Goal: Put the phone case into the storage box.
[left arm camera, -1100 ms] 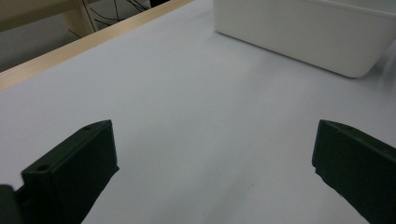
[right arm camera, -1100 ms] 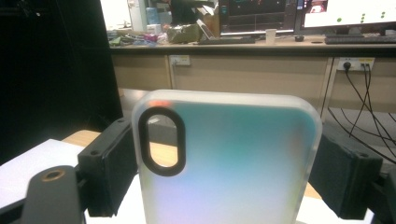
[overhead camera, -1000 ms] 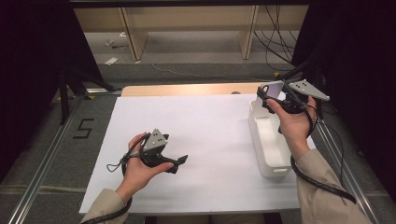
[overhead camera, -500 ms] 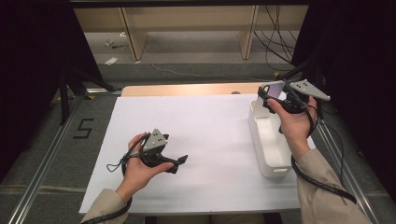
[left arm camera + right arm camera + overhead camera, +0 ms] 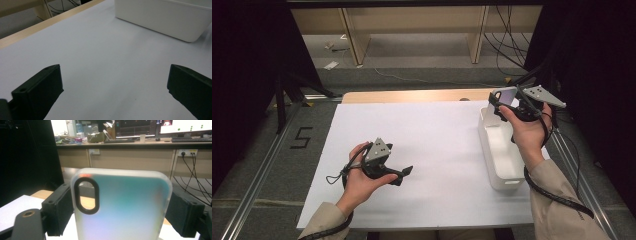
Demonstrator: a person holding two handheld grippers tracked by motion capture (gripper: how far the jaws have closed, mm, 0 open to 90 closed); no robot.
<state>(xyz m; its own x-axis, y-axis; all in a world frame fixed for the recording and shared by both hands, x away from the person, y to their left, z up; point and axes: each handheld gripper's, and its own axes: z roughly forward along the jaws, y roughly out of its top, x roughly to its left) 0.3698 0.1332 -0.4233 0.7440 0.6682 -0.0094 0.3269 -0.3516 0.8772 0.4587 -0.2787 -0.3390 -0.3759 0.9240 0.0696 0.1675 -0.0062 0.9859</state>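
My right gripper is raised over the far end of a white bin at the right of the table. In the right gripper view its jaws press on both long edges of a frosted, translucent phone case, which stands upright with its black-rimmed camera cutout at top left. The high view has the case as a pale slab above the bin. My left gripper rests low over the white sheet at front left, pointing right. Its jaws stand wide apart with nothing between them.
The white bin lies ahead of my left gripper across bare sheet. A wooden table edge runs along the back. Metal rails flank the table, with dark curtains on both sides and cables on the floor beyond.
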